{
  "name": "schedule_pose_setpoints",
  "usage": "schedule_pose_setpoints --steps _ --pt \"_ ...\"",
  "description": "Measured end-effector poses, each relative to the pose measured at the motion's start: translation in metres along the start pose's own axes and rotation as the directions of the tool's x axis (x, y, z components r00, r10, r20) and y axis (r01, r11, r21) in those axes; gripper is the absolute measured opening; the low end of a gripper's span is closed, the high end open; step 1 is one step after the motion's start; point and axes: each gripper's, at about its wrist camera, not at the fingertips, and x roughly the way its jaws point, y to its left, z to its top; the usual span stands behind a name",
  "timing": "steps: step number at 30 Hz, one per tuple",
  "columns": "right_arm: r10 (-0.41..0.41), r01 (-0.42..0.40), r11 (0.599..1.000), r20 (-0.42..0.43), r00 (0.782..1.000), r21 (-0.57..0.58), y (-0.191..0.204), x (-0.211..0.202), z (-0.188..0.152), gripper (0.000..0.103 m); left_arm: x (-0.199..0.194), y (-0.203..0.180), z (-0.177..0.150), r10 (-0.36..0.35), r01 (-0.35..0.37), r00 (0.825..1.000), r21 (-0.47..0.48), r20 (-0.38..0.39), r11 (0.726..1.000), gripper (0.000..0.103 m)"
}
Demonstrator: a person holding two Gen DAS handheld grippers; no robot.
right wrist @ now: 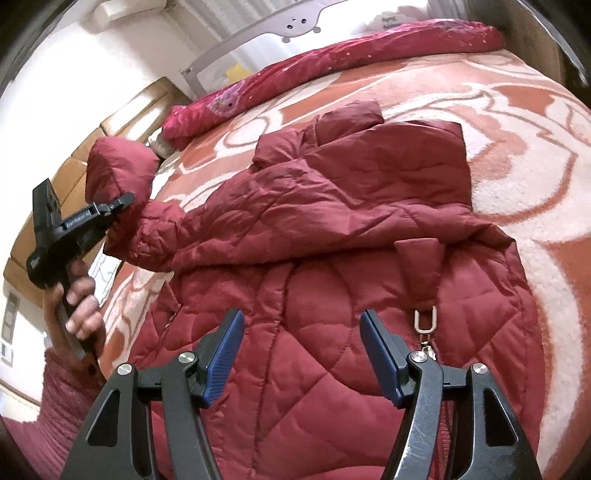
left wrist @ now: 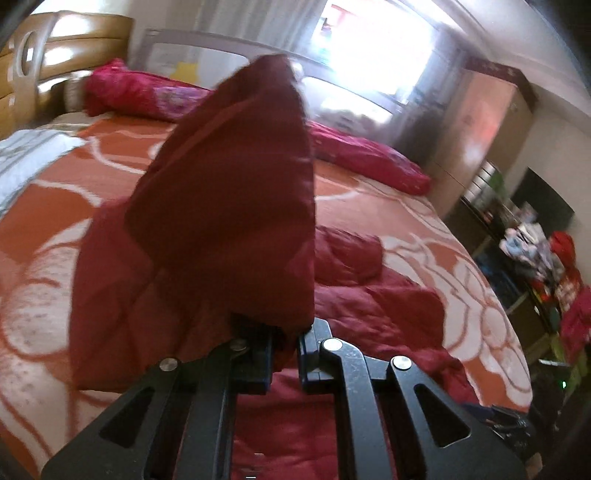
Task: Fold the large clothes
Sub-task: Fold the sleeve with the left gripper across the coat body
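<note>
A dark red quilted jacket (right wrist: pixel 332 280) lies spread on the bed. Its sleeve (left wrist: pixel 221 206) is lifted off the bed, and my left gripper (left wrist: pixel 284 343) is shut on the sleeve's cuff. In the right wrist view the left gripper (right wrist: pixel 123 205) is at the far left, held by a hand (right wrist: pixel 79 306), with the raised sleeve (right wrist: pixel 118 166) in its jaws. My right gripper (right wrist: pixel 301 354) hovers open over the jacket's body, with nothing between its blue pads (right wrist: pixel 225 356). A fabric tab with a metal clip (right wrist: pixel 424 321) lies on the jacket just right of the right gripper.
The bed carries an orange and white patterned blanket (right wrist: pixel 517 177). A pink-red quilt (right wrist: pixel 332 62) is bunched along the far side by a grey bed rail (right wrist: pixel 295 22). A wooden headboard (left wrist: pixel 81 44), a wardrobe (left wrist: pixel 480 129) and cluttered shelves (left wrist: pixel 535 258) stand around the bed.
</note>
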Motion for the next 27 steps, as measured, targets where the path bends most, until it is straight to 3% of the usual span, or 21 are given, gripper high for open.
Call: schedule_pose_setpoints --steps 9,20,23,27 --pt "0.015 -0.016 0.998 0.023 1.0 0.058 -0.019 -0.003 0.012 0.067 0.042 -0.07 -0.014 -0.094 0.1 0.993 0.093 -0.072 0.991 0.007" --pt "0.02 -0.028 0.991 0.063 0.998 0.133 -0.049 -0.012 0.031 0.068 0.09 -0.116 -0.046 -0.081 0.11 0.984 0.191 -0.156 0.975 0.007" --pt "0.054 -0.062 0.986 0.059 0.997 0.153 -0.055 -0.007 0.042 0.068 0.1 -0.123 -0.055 -0.077 0.114 0.98 0.206 -0.181 0.972 0.007" --pt "0.169 -0.178 0.959 0.058 0.984 0.219 -0.063 0.006 0.064 0.069 0.11 -0.133 -0.068 -0.064 0.116 0.976 0.249 -0.207 0.962 0.007"
